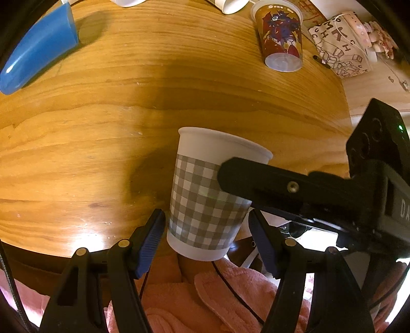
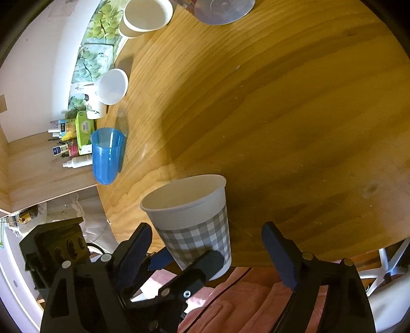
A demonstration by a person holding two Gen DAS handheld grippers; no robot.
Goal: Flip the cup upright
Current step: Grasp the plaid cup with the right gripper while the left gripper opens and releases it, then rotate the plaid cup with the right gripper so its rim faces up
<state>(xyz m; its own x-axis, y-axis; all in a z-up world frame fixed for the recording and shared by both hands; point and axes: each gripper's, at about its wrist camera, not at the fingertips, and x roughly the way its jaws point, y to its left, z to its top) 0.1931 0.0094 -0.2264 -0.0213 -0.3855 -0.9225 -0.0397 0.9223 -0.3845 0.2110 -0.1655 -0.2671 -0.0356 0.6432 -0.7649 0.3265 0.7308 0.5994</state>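
A white paper cup with a grey check band [image 1: 205, 197] is held mouth-up above the near edge of the round wooden table [image 1: 102, 128]. My left gripper [image 1: 207, 238] brackets its lower half, a blue pad on each side, closed on it. In the right wrist view the same cup [image 2: 194, 220] shows its open mouth. My right gripper [image 2: 207, 253] is open, wider than the cup, and its left finger [image 2: 138, 246] is close beside the cup. In the left wrist view one right finger [image 1: 256, 179] lies across the cup's upper side.
A blue plastic cup [image 2: 106, 156] stands at the table's left edge, also in the left wrist view [image 1: 38, 51]. A printed clear cup [image 1: 280, 38] and white cups [image 2: 146, 15] stand at the far side. Pink cloth [image 1: 205, 294] lies below the table's near edge.
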